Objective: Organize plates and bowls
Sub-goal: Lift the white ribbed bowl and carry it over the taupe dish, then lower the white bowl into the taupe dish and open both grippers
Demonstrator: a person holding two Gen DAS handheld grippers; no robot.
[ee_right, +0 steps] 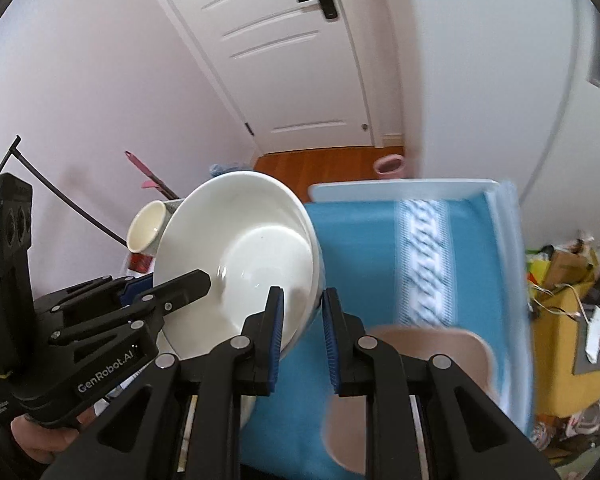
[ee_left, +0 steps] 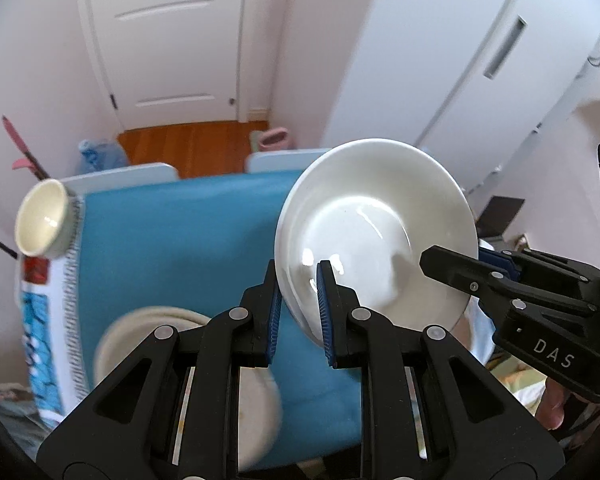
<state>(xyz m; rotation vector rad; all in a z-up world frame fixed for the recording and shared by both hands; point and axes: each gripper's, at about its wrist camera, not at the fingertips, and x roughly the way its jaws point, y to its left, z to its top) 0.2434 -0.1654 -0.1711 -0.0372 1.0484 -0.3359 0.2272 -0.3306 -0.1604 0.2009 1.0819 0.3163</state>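
White plate [ee_left: 374, 216], tilted, apparently aloft

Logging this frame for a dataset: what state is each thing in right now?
white plate: lifted off the table, tilted, gripped at opposite rim edges by both grippers.
left gripper: shut on the plate's rim.
right gripper: shut on the plate's rim.
cup: lying on its side, mouth toward the camera, empty.
cream plate: flat on the blue cloth.
pink dish: resting on the cloth, blurred.
door: closed.
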